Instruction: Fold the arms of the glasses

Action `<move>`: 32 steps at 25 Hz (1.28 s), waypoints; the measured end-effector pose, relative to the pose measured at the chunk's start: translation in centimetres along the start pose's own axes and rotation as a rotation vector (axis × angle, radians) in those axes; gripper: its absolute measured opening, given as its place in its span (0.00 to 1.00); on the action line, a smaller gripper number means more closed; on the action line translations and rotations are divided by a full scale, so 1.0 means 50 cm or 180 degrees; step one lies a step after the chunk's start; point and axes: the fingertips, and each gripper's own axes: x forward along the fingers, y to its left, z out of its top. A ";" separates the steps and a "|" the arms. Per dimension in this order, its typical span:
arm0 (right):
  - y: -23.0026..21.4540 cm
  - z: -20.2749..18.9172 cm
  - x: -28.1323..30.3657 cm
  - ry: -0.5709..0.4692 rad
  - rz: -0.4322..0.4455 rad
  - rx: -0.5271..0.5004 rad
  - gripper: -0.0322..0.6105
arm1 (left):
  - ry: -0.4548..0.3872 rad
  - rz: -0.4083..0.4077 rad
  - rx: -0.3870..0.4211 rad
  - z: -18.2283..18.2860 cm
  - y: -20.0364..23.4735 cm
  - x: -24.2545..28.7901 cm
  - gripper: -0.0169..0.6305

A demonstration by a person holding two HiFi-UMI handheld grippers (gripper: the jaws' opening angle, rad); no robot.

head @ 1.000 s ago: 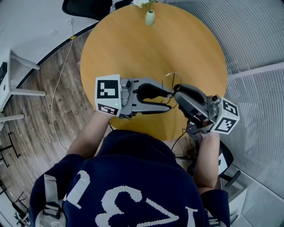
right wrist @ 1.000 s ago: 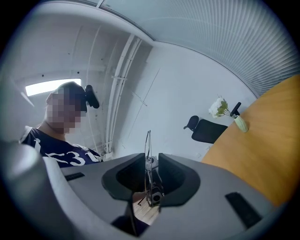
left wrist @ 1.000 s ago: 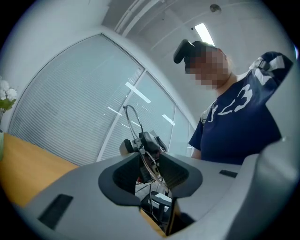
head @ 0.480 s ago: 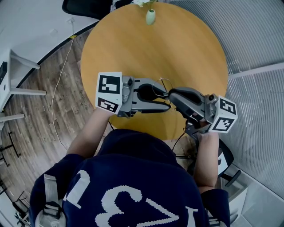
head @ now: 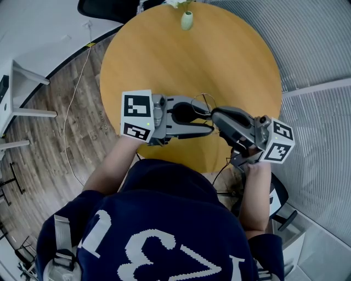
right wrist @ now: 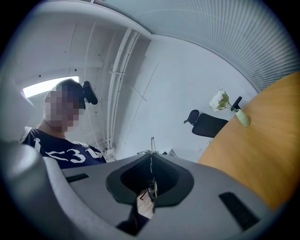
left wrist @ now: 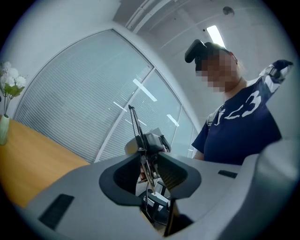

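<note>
Glasses (head: 201,102) held mid-frame over the table (head: 219,60), pinched from both sides.
The left gripper (left wrist: 149,162), just tightened, clamps the wire frame to steady it. The right gripper (right wrist: 151,158), jaws just closed almost flat on thin wire, probably an arm, seems set to fold it.

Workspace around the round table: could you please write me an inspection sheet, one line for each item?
Surface: round wooden table.
Job's things: glasses, held above the table between both grippers; cannot tell whether the arms are folded.
Clutter: small vase with white flowers, at the far edge.
Grippers: left gripper shut on the glasses; right gripper shut on a thin wire part of them, its jaws having just closed.
Cables: white cable on the floor, left of the table.
Surroundings: wood floor, black chair beyond the table, blinds on the right.
</note>
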 end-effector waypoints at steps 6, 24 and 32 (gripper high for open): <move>-0.002 -0.003 -0.006 -0.0008 -0.0008 -0.0039 0.10 | -0.0203 0.0152 -0.0176 0.009 0.020 -0.010 0.16; -0.007 0.033 -0.036 -0.0328 -0.0196 -0.0103 0.21 | -0.0445 0.0279 -0.0361 0.023 0.034 -0.053 0.09; -0.048 -0.046 -0.025 0.0176 -0.0235 0.0205 0.41 | -0.0571 0.0417 -0.0287 0.057 0.068 -0.099 0.09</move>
